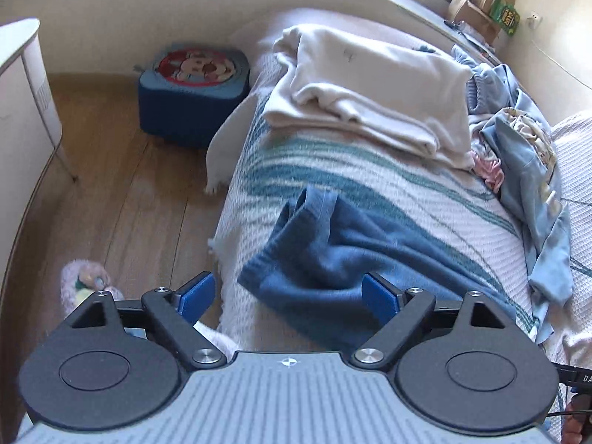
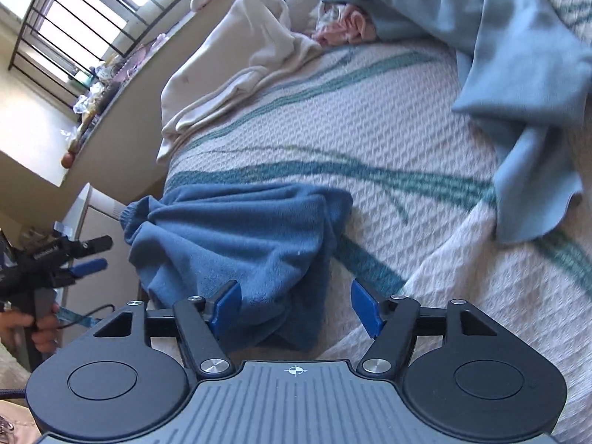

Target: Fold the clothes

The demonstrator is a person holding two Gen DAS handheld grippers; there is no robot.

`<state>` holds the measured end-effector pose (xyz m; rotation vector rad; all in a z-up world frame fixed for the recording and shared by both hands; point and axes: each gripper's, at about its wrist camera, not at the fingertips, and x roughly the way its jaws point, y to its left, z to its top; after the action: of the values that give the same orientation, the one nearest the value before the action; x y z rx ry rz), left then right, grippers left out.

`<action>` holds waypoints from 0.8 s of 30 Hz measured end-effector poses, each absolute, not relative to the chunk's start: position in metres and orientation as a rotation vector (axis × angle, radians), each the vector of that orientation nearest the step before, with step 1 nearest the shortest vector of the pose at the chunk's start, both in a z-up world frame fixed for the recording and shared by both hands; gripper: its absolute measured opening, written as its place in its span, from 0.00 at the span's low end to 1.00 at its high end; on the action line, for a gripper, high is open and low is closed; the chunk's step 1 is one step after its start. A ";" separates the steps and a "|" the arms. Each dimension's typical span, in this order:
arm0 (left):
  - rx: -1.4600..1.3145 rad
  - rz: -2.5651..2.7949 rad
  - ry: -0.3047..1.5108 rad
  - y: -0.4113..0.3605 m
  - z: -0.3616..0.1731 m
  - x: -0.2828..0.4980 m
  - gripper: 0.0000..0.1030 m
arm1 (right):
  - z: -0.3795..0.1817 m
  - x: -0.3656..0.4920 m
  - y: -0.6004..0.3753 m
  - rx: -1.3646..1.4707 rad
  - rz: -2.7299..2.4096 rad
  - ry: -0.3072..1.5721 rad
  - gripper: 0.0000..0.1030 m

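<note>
While both tongs stand wide apart and grip nothing, the dark blue garment lies crumpled near the edge of the bed, on the white bedspread with its teal stripes. Seen from the left wrist camera, the left gripper hovers over the bed's edge: its left pad hangs above the wooden floor, clear of the cloth, while its right pad sits over the near part of the blue garment; whether it touches cannot be told. Further back lies a folded cream garment, and to its right a heap of light blue clothes. A blue box stands on the floor beside the bed. From the right wrist camera, the right gripper is spread over the garment's near right corner, the left pad against the blue cloth, the right pad over bare bedspread.
</note>
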<state>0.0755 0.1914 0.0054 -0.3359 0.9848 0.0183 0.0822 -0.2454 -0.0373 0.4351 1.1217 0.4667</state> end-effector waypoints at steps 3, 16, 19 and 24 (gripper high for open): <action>-0.339 0.021 0.985 0.190 0.004 0.073 0.83 | -0.046 0.084 -0.241 0.454 0.471 1.147 0.67; -0.376 0.034 0.973 0.196 0.008 0.065 0.84 | -0.054 0.087 -0.233 0.453 0.461 1.149 0.68; -0.371 0.036 0.977 0.196 0.007 0.064 0.84 | -0.054 0.087 -0.235 0.461 0.455 1.146 0.68; -0.366 0.043 0.984 0.196 0.004 0.064 0.84 | -0.052 0.086 -0.235 0.461 0.447 1.140 0.68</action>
<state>0.0638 0.1959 0.0044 -0.3665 0.9839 0.0435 0.0857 -0.2351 -0.0524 0.4610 1.1403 0.4465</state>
